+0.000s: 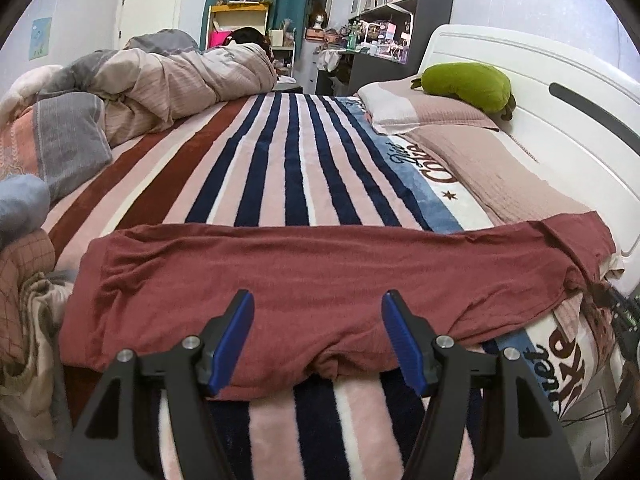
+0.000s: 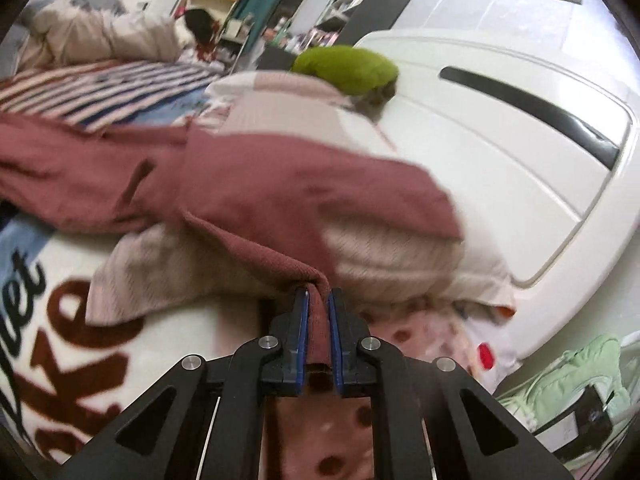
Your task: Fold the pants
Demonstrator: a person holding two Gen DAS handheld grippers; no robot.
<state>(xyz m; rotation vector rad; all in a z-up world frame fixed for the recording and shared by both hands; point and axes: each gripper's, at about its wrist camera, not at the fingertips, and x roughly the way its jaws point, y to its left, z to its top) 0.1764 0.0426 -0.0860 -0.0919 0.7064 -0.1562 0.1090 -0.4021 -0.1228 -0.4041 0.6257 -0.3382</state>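
We are pinching the soft maroon knit pants (image 2: 256, 184) in our right gripper (image 2: 318, 294), the left gripper (image 1: 318, 306) spreading wide above them on the fuzzy striped blanket (image 1: 280, 168).

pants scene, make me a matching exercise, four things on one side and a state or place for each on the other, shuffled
Things:
1. pants
2. left gripper
3. right gripper
4. green plush

States or places:
a. on the pillow by the headboard
b. open, above the pants
c. spread across the striped blanket
d. shut on a pants end

Pairs: 1-c, 2-b, 3-d, 4-a
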